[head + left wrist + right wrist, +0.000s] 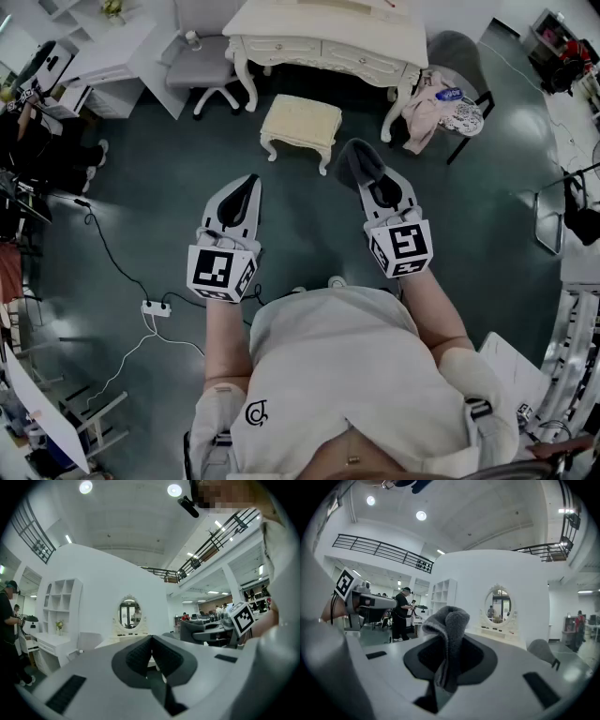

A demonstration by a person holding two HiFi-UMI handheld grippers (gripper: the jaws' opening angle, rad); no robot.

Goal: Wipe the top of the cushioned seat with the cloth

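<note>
- While I stand well back from the cushioned seat (302,122), a small cream stool with carved white legs, both claws are held out in the air on my side of it, and neither touches it.
- My right gripper (368,176) is clamped on the cloth (447,620), a grey towelling piece pinched between the two pads, with a folded bunch sticking up past the tips.
- From the head view, the cloth hangs just short of the seat and a little to its right, over bare dark floor (309,234).
- My left gripper (249,187) has its jaws pressed together with nothing between them. It sits short of the seat and to its left, well apart from the right one.
- Beyond the seat stands a white dressing table (328,42). A grey swivel chair (202,70) stands to the seat's far left, and a chair draped with clothes (448,98) to its right.
- The seat top looks bare and dry, with nothing resting on it.
- As I judge it, the cloth is in hand, so the pick-up is done, but no wiping has begun.
- What is left is the whole wipe: carry the cloth forward and down onto the cushion, press lightly, and sweep across the top from one edge to the other.
</note>
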